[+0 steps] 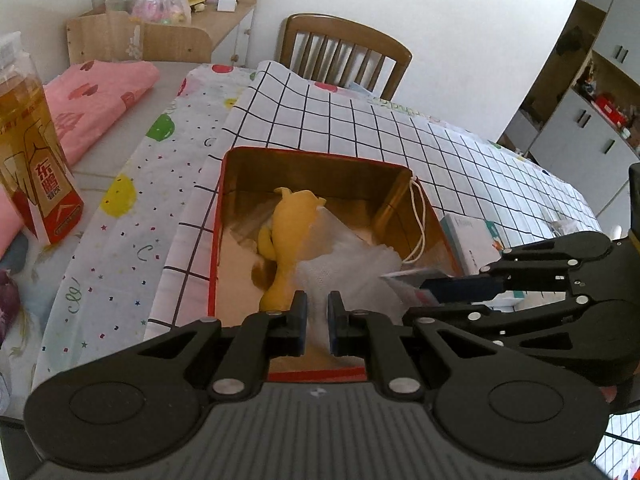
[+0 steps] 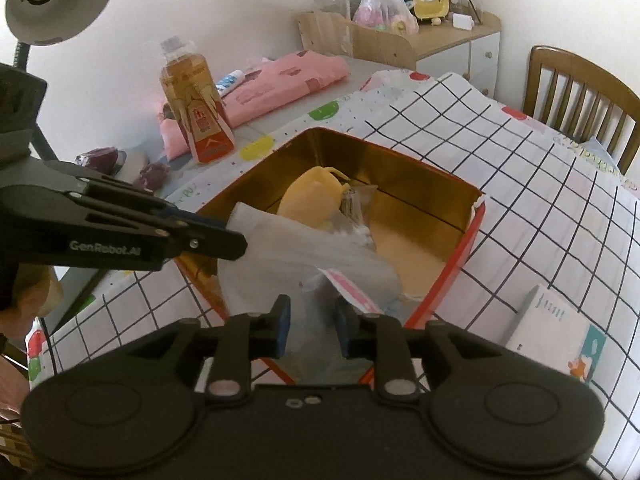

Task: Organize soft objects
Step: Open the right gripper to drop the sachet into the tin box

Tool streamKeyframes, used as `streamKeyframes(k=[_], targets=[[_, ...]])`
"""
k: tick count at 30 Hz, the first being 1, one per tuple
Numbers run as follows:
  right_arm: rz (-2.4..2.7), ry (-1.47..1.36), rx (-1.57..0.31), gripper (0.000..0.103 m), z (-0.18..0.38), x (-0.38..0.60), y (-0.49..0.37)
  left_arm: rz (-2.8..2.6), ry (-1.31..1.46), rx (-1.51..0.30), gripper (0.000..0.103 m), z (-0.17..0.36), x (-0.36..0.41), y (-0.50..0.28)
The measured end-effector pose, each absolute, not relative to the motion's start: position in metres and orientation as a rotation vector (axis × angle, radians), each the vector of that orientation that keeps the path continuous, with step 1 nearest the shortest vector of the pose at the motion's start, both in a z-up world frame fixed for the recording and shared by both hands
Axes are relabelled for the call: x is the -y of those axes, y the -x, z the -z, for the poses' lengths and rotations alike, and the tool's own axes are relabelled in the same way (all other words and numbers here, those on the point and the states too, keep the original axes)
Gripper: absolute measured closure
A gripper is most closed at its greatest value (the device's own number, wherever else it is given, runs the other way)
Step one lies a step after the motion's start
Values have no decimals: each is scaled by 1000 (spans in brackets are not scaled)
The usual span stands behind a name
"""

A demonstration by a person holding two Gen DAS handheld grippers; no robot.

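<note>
Left wrist view: a grid-checked cloth [image 1: 400, 136] covers the table, wooden chair [image 1: 344, 52] beyond. Both grippers, left [image 1: 317, 312] and right [image 2: 312, 316], clench the white mesh bag [image 2: 288, 248] over the tin [image 1: 304, 168] just ahead, yellow plush [image 1: 292, 232] inside

Mesh bag [image 1: 352, 268] and plush [image 1: 288, 236] crowd the tin [image 1: 214, 240]; far corner open.

I see a drink bottle [image 2: 197, 114] of amber liquid near the table's left edge, folded pink cloth [image 2: 280, 82] behind it, a white booklet [image 2: 554, 336] by the right edge, and a wooden chair [image 1: 346, 54] at the far edge (slatted back).
</note>
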State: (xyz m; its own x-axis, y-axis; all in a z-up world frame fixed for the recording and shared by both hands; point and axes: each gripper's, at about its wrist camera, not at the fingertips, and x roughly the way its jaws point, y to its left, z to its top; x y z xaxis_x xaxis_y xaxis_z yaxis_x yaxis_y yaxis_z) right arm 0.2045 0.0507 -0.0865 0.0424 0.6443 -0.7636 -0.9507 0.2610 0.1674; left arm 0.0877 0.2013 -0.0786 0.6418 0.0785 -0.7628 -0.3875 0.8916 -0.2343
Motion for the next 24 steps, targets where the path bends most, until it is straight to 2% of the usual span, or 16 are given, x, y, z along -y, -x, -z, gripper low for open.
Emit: streamKeyframes(k=[8,11,14,15,21,24], targets=[[-1291,390,-835,71,76,-36,-205,-273,421,-829,90,75,-200,-81],[-1288,371,-823,70,72,-31,-206,-278,425,-824,82,74,-201,-78],[-1281,351,-816,69,69,-27,-207,-282,430,-810,54,72,-202,-74],[-1279,344,-813,69,68,-26,-207,-285,432,-801,40,71,-202,-73],[-1265,313,-784,67,59,-18,-205,-302,408,-764,38,60,-196,-66],[-1266,287,-756,58,51,-11,-205,-296,378,-745,37,52,-190,-64]])
